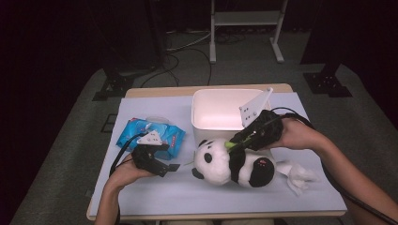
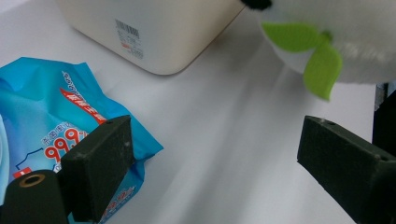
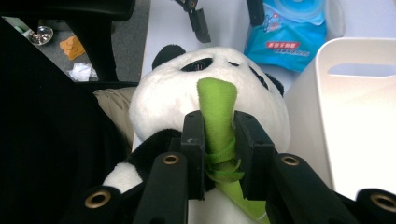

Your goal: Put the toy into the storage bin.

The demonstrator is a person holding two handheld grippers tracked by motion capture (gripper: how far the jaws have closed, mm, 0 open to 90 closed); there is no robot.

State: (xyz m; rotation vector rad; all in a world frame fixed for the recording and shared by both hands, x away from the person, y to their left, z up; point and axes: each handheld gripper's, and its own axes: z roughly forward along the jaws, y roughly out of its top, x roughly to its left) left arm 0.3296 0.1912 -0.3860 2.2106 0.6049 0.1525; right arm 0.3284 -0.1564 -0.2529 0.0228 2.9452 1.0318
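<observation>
Panda [image 1: 230, 164] lies lower centre beside the bin's [image 1: 199, 123] edge, right gripper [image 3: 218, 140] pinching its green stalk [image 3: 217, 105]; left gripper [image 2: 215, 158] spread over bare mat [image 2: 224, 140]

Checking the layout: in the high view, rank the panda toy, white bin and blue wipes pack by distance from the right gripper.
From the right gripper:
1. Panda toy, clamped in its jaws by the green stalk.
2. White bin, just behind.
3. Blue wipes pack, far left.

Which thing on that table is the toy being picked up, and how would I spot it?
Find the white bin at the table's back. Just in front lies a plush panda, black and white. Alone among its neighbours it has a green bamboo stalk, which the right tool pinches.
</observation>
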